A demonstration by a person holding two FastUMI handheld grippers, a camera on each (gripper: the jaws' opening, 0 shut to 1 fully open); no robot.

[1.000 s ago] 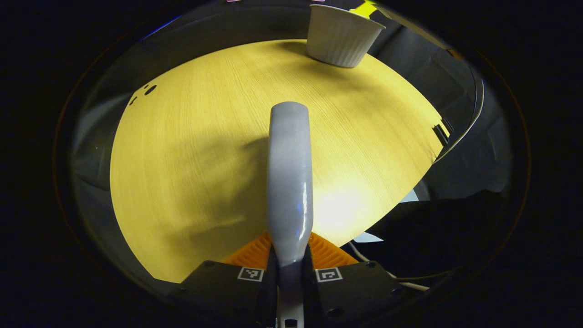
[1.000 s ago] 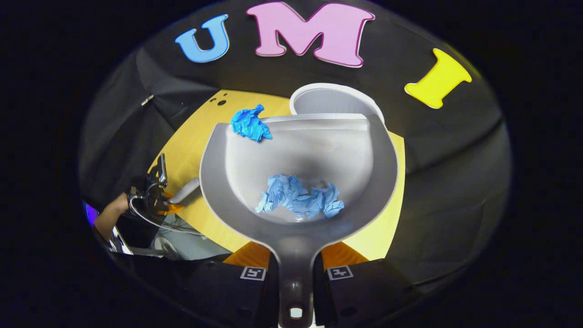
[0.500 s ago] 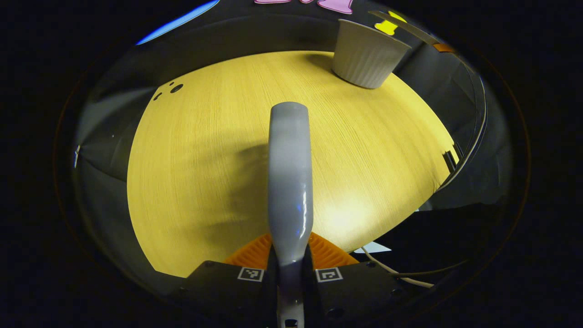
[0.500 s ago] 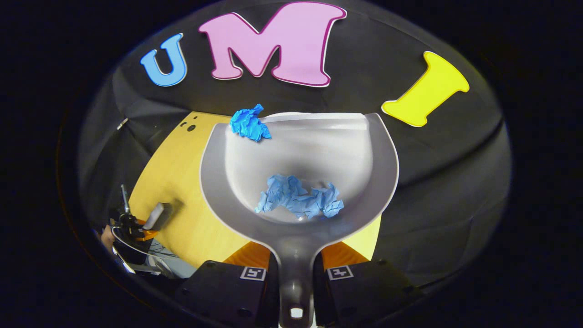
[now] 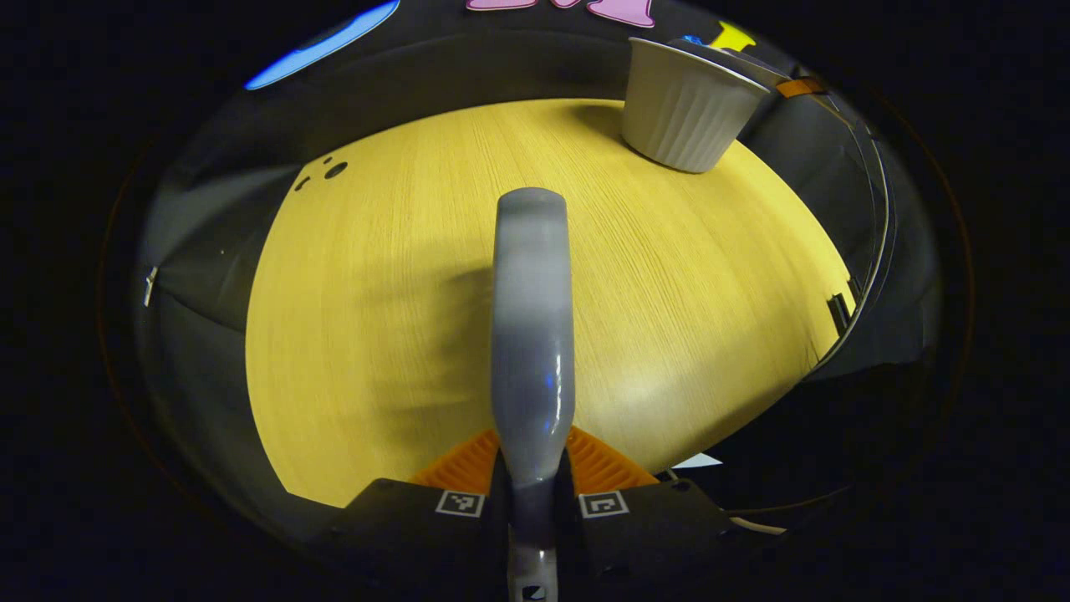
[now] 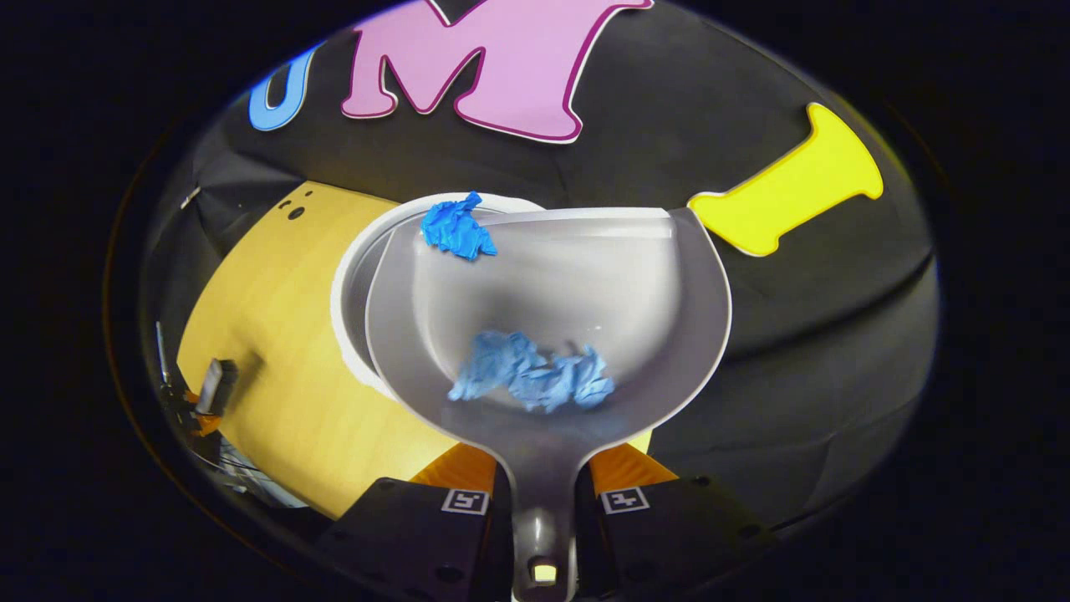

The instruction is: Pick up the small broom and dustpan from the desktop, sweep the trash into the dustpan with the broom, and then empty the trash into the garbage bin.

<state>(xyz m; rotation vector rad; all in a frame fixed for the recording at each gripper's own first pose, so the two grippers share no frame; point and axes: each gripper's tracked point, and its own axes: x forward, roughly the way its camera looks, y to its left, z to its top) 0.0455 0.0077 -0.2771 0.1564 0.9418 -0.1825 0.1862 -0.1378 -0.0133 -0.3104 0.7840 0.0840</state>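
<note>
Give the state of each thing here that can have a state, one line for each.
Broom: held by the left gripper, above the desktop.
Dustpan: held by the right gripper, over the bin, carrying blue paper.
Garbage bin: upright, open.

No readable txt, brand or nr on any obj; just small square coded markers [image 5: 460,502] on gripper bodies, w/ no legible chars.

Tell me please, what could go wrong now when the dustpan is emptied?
One blue paper wad sits at the front lip of the dustpan, near its left corner; it may fall outside the garbage bin onto the desktop. The larger crumpled wad lies deep near the handle and might stay inside unless tipped steeply.
</note>
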